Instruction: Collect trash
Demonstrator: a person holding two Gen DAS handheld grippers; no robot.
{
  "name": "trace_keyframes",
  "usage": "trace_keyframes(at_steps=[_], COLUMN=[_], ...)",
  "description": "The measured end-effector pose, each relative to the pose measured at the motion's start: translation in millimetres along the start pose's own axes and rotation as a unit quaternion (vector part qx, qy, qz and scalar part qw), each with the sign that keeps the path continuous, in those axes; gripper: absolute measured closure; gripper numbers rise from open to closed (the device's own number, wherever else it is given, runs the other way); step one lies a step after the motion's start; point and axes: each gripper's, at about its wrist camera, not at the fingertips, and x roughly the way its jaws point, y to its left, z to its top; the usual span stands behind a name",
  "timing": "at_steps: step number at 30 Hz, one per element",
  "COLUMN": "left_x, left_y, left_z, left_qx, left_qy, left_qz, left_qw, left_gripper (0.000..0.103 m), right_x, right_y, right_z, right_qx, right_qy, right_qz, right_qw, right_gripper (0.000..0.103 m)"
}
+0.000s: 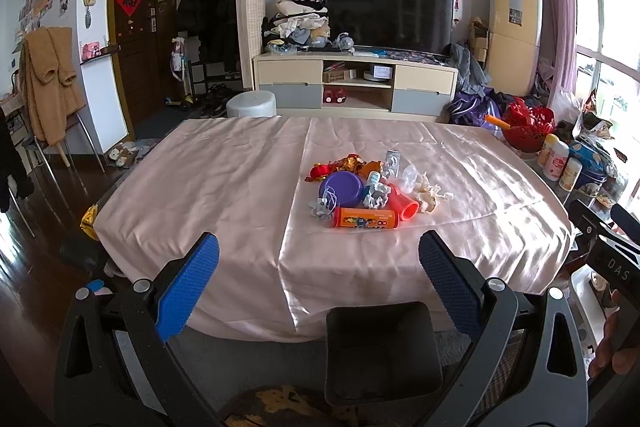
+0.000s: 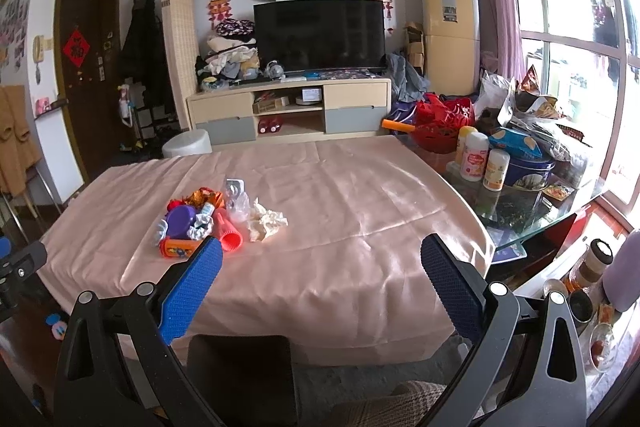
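Trash pile [image 1: 362, 193] on pink tablecloth [image 1: 224, 187] — left gripper [image 1: 319, 259], right gripper [image 2: 321, 259] both spread, empty.

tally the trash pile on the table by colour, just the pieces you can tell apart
orange: 1, tube
purple: 1, lid
red: 2, cup, ornament
white: 1, tissue
gold: 1, foil wrapper
clear or silver: 2, blister pack, plastic wrap
total: 8; smaller scraps are too tangled to count
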Motion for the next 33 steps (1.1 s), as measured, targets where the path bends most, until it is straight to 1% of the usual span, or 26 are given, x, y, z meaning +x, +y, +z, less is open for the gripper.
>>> trace_keyframes(at_steps=[8, 11, 15, 18, 23, 24, 27, 33], left_x=[0, 1, 13, 29, 54, 60, 77, 111], left_y=[0, 4, 15, 21, 25, 25, 27, 25], left_z=[0, 0, 0, 1, 2, 2, 2, 3], left_qx=[0.001, -0.001, -0.011, -0.012, -0.002, 0.001, 0.006, 0.013], left_qy=[0.0, 0.001, 0.012, 0.022, 0.036, 0.04, 0.052, 0.074], left_qz=[0.0, 0.006, 0.018, 0.023, 0.026, 0.025, 0.026, 0.012], left_qw=[1.0, 1.0, 0.9997, 0.9994, 0.999, 0.9989, 0.9983, 0.9971], left_gripper=[0.008, 0.008, 0.008, 0.008, 0.008, 0.008, 0.008, 0.008], right_x=[0, 0, 12, 23, 49, 55, 75, 118], right_y=[0, -2, -7, -9, -7, -5, 5, 6], right_z=[1, 7, 10, 8, 7, 6, 1, -8], right_qx=[-0.004, -0.002, 0.005, 0.01, 0.007, 0.001, -0.026, -0.001], right_qy=[-0.007, -0.025, -0.022, -0.012, 0.012, 0.021, 0.043, 0.102], right_qz=[-0.003, -0.005, -0.007, -0.002, 0.021, 0.024, 0.016, 0.059], right_qw=[1.0, 1.0, 1.0, 1.0, 1.0, 0.999, 0.999, 0.993], right_gripper=[0.003, 0.003, 0.003, 0.003, 0.003, 0.003, 0.003, 0.003])
